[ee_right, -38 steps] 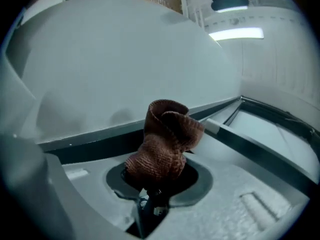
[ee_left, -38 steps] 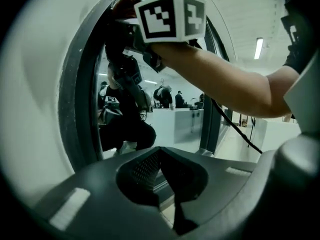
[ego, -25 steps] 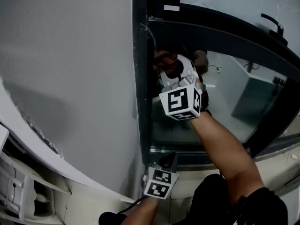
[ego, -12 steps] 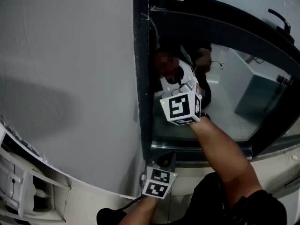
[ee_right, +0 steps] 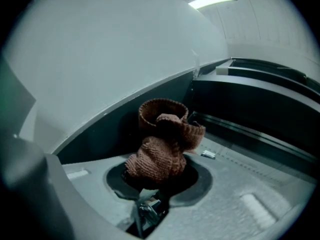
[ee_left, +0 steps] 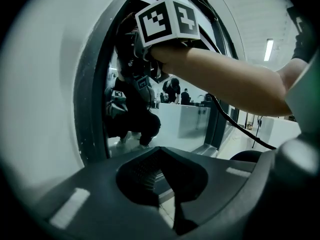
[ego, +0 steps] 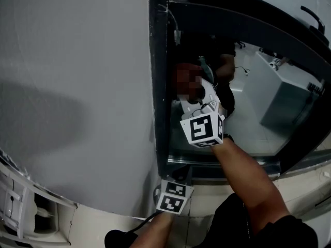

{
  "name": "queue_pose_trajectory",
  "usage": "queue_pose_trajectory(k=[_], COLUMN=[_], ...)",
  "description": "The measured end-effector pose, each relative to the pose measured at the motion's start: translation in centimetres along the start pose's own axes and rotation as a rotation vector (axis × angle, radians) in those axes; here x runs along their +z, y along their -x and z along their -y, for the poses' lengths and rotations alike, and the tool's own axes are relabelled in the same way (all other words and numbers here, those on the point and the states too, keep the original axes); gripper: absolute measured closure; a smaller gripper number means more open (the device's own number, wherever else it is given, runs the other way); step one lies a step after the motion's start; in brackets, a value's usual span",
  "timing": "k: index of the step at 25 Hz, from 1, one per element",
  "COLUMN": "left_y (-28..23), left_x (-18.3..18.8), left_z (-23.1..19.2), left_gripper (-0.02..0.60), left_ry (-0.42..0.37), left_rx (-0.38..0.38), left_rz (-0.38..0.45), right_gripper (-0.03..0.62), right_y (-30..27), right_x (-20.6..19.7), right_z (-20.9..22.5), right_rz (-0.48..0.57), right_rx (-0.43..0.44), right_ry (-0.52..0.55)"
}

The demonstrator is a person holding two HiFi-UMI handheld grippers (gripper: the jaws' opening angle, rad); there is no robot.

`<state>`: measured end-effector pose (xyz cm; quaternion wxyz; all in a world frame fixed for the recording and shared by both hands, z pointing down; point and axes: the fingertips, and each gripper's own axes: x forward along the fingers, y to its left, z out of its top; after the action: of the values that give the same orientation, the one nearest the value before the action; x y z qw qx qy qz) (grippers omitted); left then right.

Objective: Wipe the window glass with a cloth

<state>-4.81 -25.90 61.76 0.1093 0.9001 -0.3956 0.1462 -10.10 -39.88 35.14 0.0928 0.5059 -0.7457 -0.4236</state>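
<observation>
A brown knitted cloth [ee_right: 162, 149] is bunched between the jaws of my right gripper [ee_right: 157, 170], which is shut on it. The cloth is pressed against the window glass [ego: 248, 118], close beside the dark vertical frame [ego: 159, 87]. In the head view the cloth [ego: 188, 67] shows just above the right gripper [ego: 199, 89], and part of it is hidden by a mosaic patch. My left gripper [ego: 183, 177] hangs low by the window's bottom corner, apart from the glass. Its jaws meet with nothing between them [ee_left: 160, 179]. The right gripper's marker cube [ee_left: 167, 21] shows overhead in the left gripper view.
A plain grey wall [ego: 77, 87] fills the left. Through the glass stands a grey metal box [ego: 289, 107]. A black handle [ego: 313, 17] sits on the frame at top right. White ribbed housing [ego: 20, 211] lies at lower left. A cable [ee_left: 240, 129] trails under the right arm.
My right gripper has slid down the glass with the cloth, still beside the frame. The left gripper has stayed put.
</observation>
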Motion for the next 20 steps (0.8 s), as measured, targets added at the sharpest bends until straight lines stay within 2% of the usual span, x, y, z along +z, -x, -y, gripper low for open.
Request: queue_pose_trajectory(k=[3,5,11,20], left_y=[-0.9,-1.1,-1.0,-0.3], left_x=[0.8,1.1,-0.6,-0.5], left_z=[-0.1,0.5,2.3,1.5], left_gripper=[0.565,0.565,0.565,0.565], left_ry=[-0.016,-0.007,-0.026,-0.015], left_rx=[-0.005,-0.036,-0.087,-0.052], left_rz=[-0.003,0.017,-0.014,-0.007], right_gripper=[0.514,0.514,0.514,0.514], right_y=[0.7,1.2,1.9,3.0], right_x=[-1.5,-2.5,-3.4,-6.1], right_z=[-1.4,-2.5,-3.5,-5.5], right_rz=[-0.014,-0.028,-0.053,-0.1], right_rx=[0.021,0.034,0.036,0.061], right_ry=[0.004,0.012,-0.016,-0.061])
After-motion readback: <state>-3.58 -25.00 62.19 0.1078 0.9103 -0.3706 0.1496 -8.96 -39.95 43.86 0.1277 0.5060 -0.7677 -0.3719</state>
